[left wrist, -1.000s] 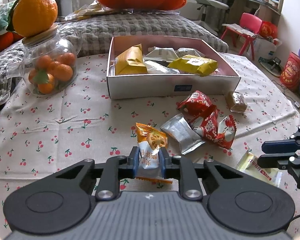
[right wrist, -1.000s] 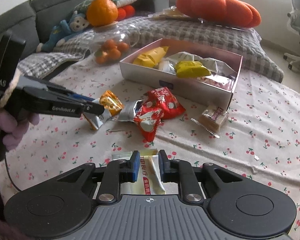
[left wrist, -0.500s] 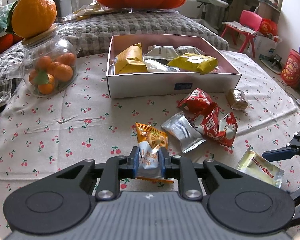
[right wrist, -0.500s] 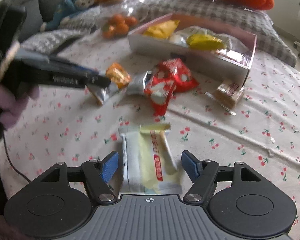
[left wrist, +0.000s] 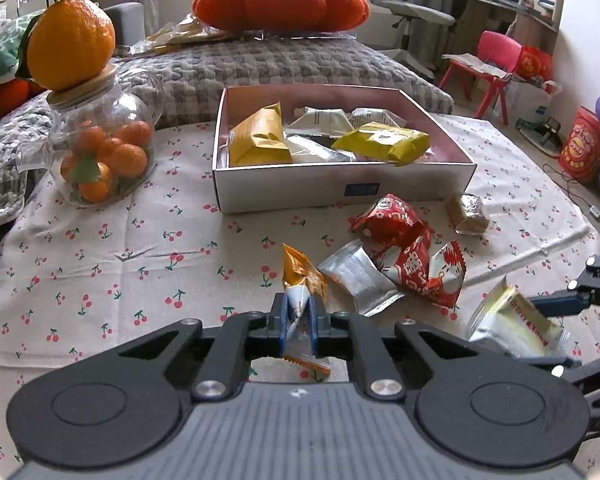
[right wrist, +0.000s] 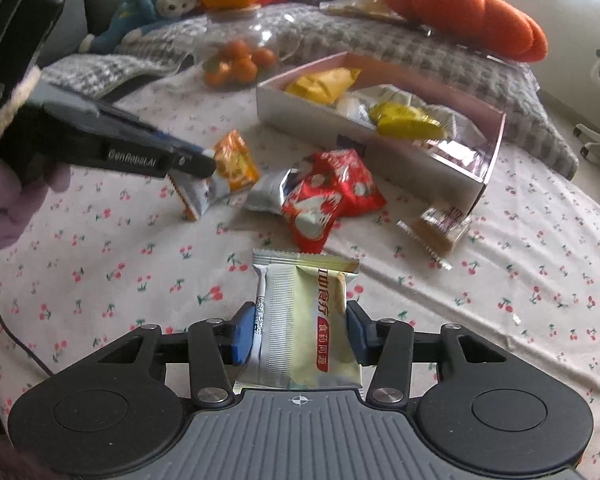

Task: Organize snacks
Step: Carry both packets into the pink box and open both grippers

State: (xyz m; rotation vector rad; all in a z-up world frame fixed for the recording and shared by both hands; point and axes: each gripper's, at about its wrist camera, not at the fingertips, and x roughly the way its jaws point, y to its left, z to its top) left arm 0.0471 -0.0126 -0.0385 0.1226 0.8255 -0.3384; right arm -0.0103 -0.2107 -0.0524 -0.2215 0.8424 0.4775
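Left tongs clenched on orange snack packet above cherry-print table, right tongs just closing onto pale yellow snack packet, snack box beyond.

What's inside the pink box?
The box holds snack packets: an orange-yellow one, a mustard-yellow one and some white ones. Anything underneath them is hidden.

black grippers, blue jaws, silver screws
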